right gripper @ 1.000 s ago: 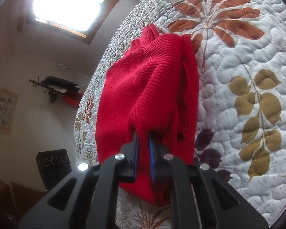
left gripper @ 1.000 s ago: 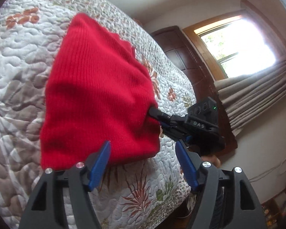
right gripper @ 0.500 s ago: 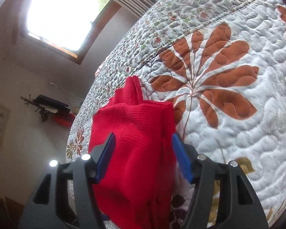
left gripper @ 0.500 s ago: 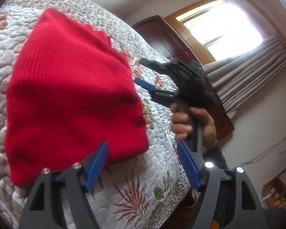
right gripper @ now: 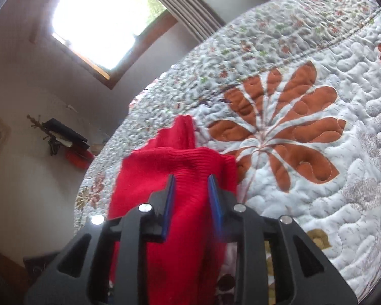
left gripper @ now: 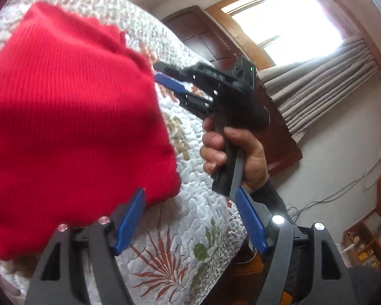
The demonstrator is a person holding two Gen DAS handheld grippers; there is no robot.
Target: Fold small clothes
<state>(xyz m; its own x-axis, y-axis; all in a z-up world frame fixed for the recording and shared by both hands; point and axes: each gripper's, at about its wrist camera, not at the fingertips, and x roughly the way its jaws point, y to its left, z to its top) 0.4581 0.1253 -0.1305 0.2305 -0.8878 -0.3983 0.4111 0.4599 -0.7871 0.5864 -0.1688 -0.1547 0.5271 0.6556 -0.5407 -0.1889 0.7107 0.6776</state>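
My left gripper (left gripper: pixel 190 218) and right gripper (right gripper: pixel 191 198), both released, flank the soft, limp red knit sweater (left gripper: pixel 71 117); its corner edges look easiest to pinch.

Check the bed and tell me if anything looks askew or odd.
Nothing stands out. The red sweater lies folded on the quilt, though a narrow strip pokes out at its far end. Both grippers, left and right, are open and hold nothing.

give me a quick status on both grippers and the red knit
Left gripper open, empty, clear of cloth. Right gripper open, lifted off, gripping nothing. Red knit garment lies folded on quilted bedspread. Nothing in the way.
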